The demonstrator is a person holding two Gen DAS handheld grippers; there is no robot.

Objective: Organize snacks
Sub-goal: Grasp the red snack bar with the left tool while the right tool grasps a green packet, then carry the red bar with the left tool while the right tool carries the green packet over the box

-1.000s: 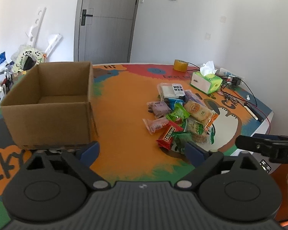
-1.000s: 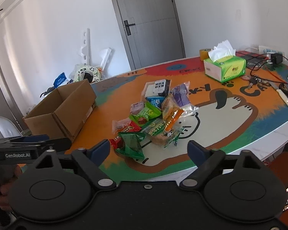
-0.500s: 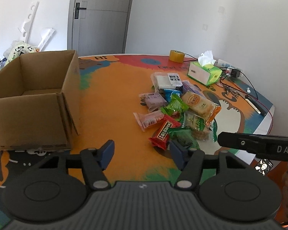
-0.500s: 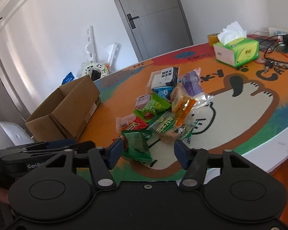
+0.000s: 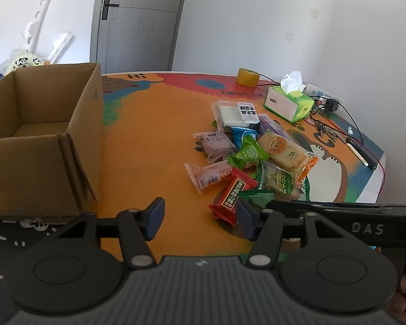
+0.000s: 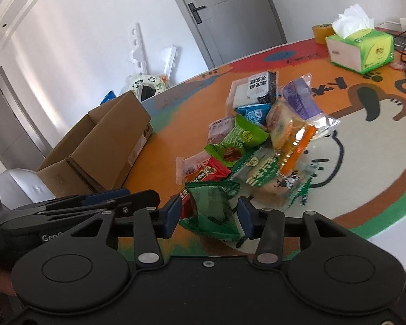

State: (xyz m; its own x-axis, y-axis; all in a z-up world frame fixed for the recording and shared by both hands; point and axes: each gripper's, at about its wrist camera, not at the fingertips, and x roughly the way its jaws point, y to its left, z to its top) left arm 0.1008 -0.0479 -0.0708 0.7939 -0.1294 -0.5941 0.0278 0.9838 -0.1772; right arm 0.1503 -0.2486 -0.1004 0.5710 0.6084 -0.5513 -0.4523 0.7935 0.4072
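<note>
We are at the very start of sorting: a pile of wrapped snacks lies on a colourful table, and an open cardboard box stands well apart to its left, its floor bare as far as we can see.

Our right gripper is closing around a dark green packet at the near edge of the pile. The packet sits between its blue fingertips, but we cannot tell whether they press on it yet.

Our left gripper is also closing, with only bare table between its fingers. A red packet lies just beside its right fingertip.

We judge that the next move is to finish the pinch on the green packet, lift it clear of its neighbours without dragging them, and carry it across to the box.

The green packet's far end overlaps the red one, so their contact is unclear. The box's near inside wall is hidden. A tissue box and cables lie beyond the pile.
</note>
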